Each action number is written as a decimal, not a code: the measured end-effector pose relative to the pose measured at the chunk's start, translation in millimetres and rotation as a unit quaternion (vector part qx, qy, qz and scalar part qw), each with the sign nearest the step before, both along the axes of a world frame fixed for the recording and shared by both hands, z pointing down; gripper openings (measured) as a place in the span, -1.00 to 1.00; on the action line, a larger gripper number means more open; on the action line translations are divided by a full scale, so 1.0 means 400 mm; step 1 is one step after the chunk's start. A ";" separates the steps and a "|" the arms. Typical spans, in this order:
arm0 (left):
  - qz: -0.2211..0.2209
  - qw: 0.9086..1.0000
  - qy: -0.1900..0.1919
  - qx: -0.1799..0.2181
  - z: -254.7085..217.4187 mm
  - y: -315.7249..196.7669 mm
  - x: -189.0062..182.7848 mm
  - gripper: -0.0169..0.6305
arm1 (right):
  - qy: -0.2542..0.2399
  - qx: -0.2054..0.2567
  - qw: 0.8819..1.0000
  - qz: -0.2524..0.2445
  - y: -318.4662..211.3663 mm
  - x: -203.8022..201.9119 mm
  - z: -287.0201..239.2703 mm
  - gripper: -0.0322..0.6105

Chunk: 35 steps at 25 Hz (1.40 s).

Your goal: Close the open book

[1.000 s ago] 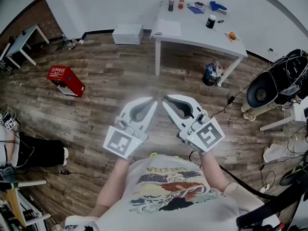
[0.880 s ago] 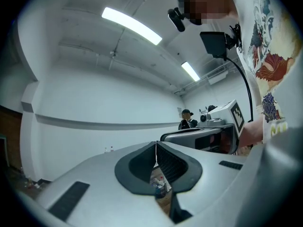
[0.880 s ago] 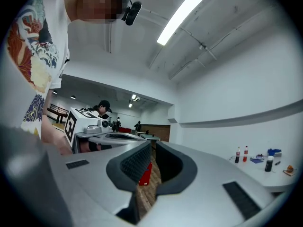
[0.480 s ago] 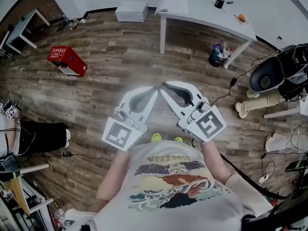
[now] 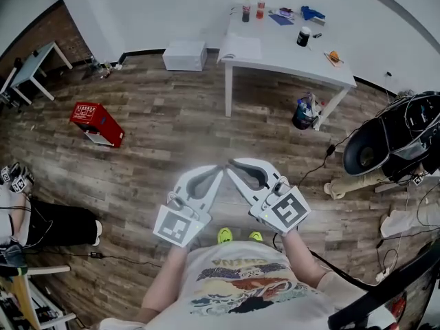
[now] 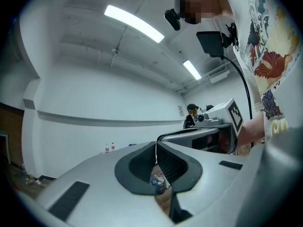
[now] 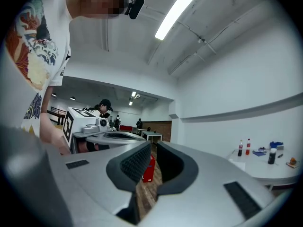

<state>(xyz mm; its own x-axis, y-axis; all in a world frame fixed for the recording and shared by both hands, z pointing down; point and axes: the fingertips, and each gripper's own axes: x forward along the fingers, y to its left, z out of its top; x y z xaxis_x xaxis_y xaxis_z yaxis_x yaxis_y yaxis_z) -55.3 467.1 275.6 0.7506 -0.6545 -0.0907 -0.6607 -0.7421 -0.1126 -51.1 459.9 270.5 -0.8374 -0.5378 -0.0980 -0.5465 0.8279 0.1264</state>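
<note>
An open book with white pages lies on the left end of a white table across the room, far from both grippers. I hold the grippers side by side in front of my chest, over the wooden floor. Their tips point at each other and almost touch. The left gripper is shut with nothing between its jaws. The right gripper is also shut and holds nothing. Each gripper shows in the other's view. The table's end shows in the right gripper view.
On the table stand two bottles, a black cup and small items. A bucket sits under it. A red box, a white box, dark equipment with cables and a seated person's leg surround me.
Both grippers have sunk a little toward my body, still shut and tip to tip. The head view has swung, so the whole table shows again.
</note>
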 end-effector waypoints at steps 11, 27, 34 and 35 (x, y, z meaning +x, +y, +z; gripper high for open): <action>-0.005 1.000 -0.014 0.014 -0.021 -0.079 -0.063 -0.91 | 0.048 -0.026 0.996 0.064 -0.084 -0.028 0.044 -0.79; 0.011 0.999 -0.010 -0.034 0.060 -0.371 -0.029 -0.91 | 0.047 -0.054 0.996 0.051 -0.407 0.003 0.099 -0.79; -0.007 0.998 -0.019 -0.052 0.088 -0.596 0.003 -0.91 | 0.059 -0.068 0.996 0.022 -0.627 0.036 0.122 -0.79; -0.010 0.998 -0.021 -0.051 0.095 -0.625 0.012 -0.91 | 0.060 -0.069 0.996 0.017 -0.655 0.041 0.131 -0.79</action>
